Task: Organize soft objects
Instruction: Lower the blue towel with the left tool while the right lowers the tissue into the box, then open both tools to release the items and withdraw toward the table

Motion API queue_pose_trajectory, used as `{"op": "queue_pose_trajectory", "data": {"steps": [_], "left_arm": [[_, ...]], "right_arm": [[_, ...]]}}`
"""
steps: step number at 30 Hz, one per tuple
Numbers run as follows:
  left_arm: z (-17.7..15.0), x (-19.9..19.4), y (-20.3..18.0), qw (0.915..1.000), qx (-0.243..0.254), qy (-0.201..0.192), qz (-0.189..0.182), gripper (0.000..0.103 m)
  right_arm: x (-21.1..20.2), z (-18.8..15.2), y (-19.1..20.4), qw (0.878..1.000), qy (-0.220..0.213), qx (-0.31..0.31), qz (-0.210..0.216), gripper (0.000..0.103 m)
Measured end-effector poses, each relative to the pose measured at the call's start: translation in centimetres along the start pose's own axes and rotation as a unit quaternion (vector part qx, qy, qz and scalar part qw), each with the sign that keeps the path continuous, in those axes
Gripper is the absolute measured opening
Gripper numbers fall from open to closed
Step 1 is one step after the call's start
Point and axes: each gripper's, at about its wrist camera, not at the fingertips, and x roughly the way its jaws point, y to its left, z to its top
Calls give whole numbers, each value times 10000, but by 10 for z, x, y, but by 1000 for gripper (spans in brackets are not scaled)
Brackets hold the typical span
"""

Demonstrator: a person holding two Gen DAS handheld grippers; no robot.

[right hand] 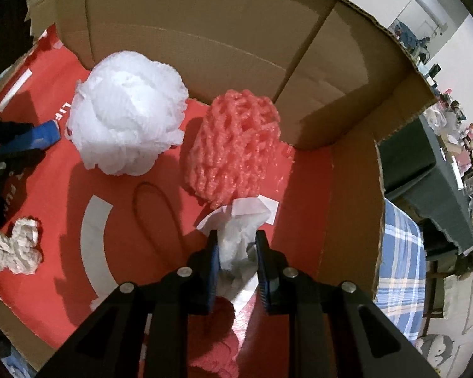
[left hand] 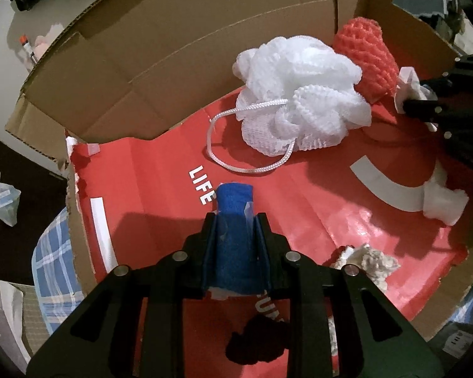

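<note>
My left gripper (left hand: 235,215) is shut on a blue roll of soft wrap (left hand: 233,249), held above the red floor of a cardboard box (left hand: 160,63). My right gripper (right hand: 236,236) is shut on a crumpled white tissue (right hand: 236,245), just in front of a pink foam net (right hand: 233,145). A white mesh bath pouf (left hand: 299,94) with a cord loop lies in the middle of the box, beside the foam net (left hand: 365,60). From the right wrist view the pouf (right hand: 129,119) sits left of the net, and the blue roll (right hand: 37,137) shows at the left edge.
A crumpled white wad (right hand: 14,249) lies on the red liner (right hand: 110,208) at the left; another white lump (left hand: 444,201) and a wad (left hand: 369,261) lie near the front right. Box walls (right hand: 205,47) rise at the back and right. Blue checked cloth (right hand: 400,252) lies outside.
</note>
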Motion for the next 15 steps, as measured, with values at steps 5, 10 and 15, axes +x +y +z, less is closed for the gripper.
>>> {"op": "queue_pose_trajectory", "data": {"steps": [5,10,15], "left_arm": [[3,7,-8,10000,-66,-2,-33,23],[-8,7,2,9999,-132,-31,-84,24],[-11,10,14,9991,-329,4,-267,25]], "right_arm": [[2,4,-2,10000,64,21,-19,23],[2,7,-5,10000,67,6,-14,24],[4,1,-5,10000,26,-19,-58,35]]}}
